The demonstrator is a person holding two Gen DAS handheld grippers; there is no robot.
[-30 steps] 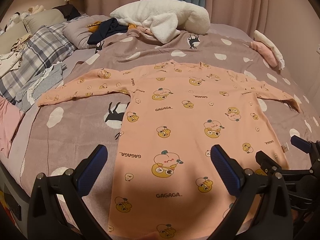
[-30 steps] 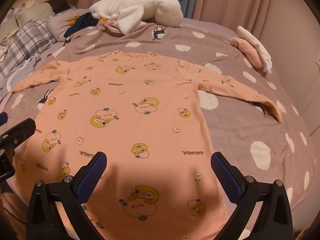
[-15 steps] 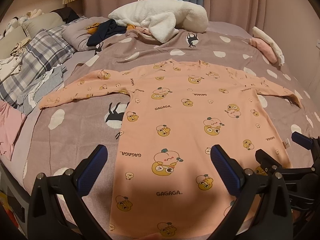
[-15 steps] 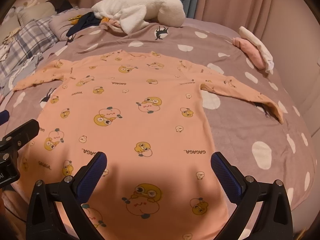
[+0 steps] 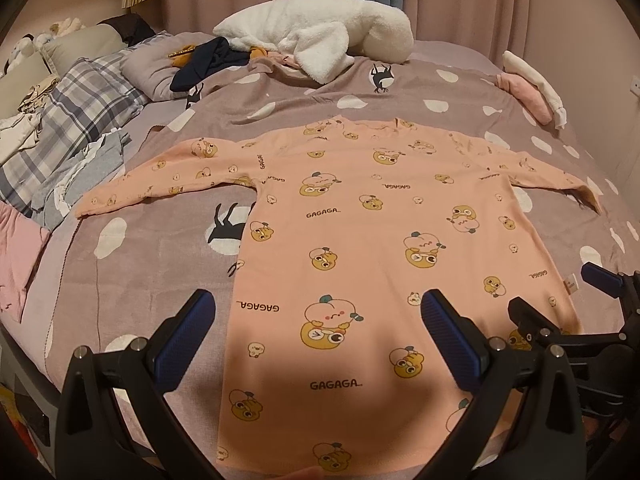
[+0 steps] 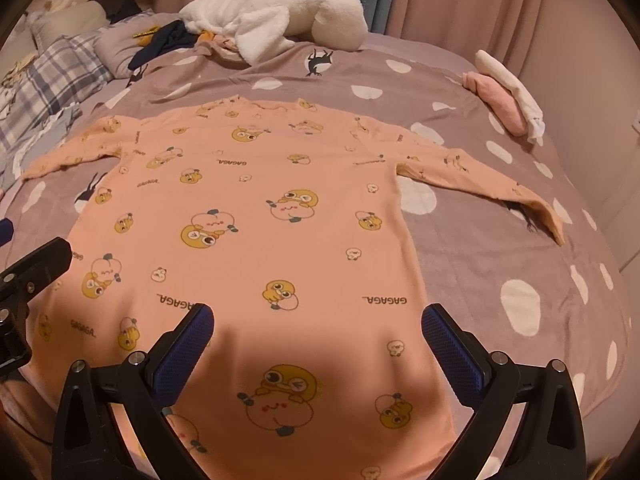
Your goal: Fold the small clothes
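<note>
- Mauve bedspread (image 5: 400, 92) with white spots covers the whole bed; I take it as my landmark.
- Peach long-sleeved top (image 5: 360, 248) lies flat in the middle of that bedspread, hem toward me, neck at its far side, so its long axis runs straight away from both claws.
- Its sleeves spread sideways: left sleeve (image 5: 160, 184) toward the bedspread's left edge, right sleeve (image 6: 492, 184) toward its right.
- Left gripper (image 5: 316, 340) hovers over the hem's left side with its jaws spread wide, holding nothing; I judge it nearer the left sleeve.
- Right gripper (image 6: 318, 344) hangs level above the hem's right part, equally wide and empty, nearer the right sleeve.
- A sleeve fold inward looks like my first step.
</note>
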